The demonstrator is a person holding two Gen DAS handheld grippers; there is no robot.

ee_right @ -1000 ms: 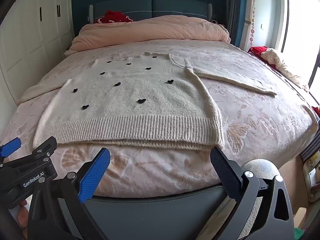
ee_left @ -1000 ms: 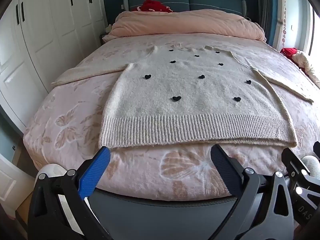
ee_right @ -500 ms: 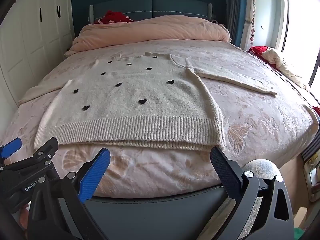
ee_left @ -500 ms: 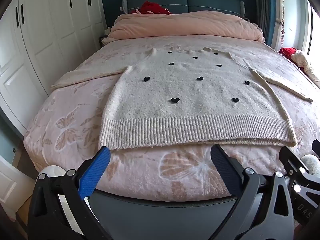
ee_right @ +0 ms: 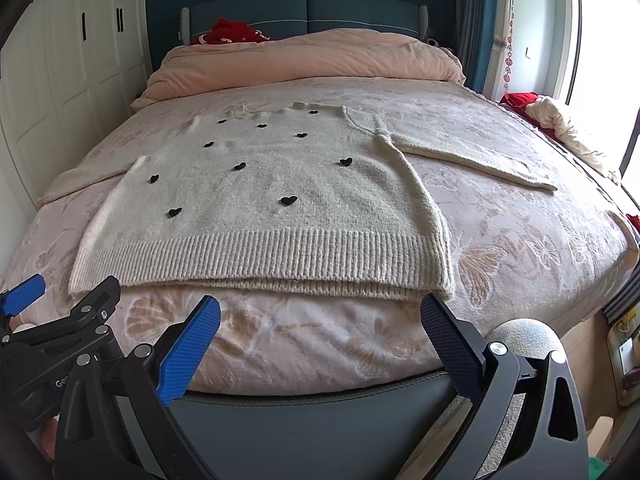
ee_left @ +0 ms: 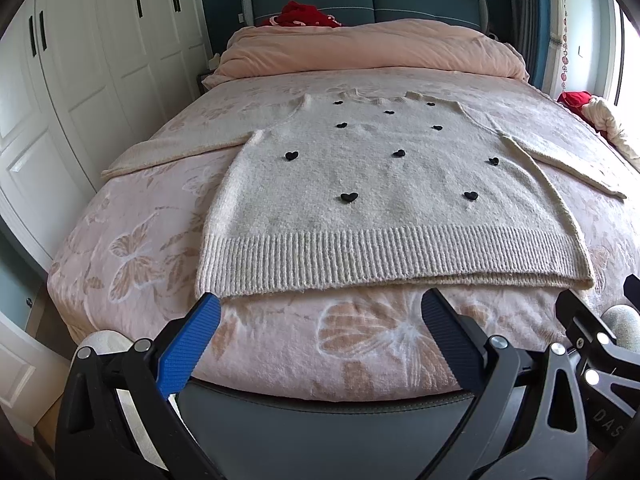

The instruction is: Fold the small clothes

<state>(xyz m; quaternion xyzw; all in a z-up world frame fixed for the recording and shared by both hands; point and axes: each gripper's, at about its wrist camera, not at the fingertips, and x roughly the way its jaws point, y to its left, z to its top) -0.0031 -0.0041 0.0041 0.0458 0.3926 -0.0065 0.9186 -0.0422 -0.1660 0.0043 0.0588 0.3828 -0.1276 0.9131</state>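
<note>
On the bed [ee_left: 132, 248], cream sweater [ee_left: 384, 200] lies flat, hem at 6 o'clock, sleeves toward 9 and 3; left tongs [ee_left: 320, 320] and right tongs [ee_right: 320, 320] both wide, empty; knit looks soft, floppy, probably light, so pinch ribbed hem corners.

Both my grippers held low, side by side

My left gripper [ee_left: 320, 320] and right gripper [ee_right: 320, 320] both have their jaws spread wide, gripping nothing, pointing forward and level.
</note>
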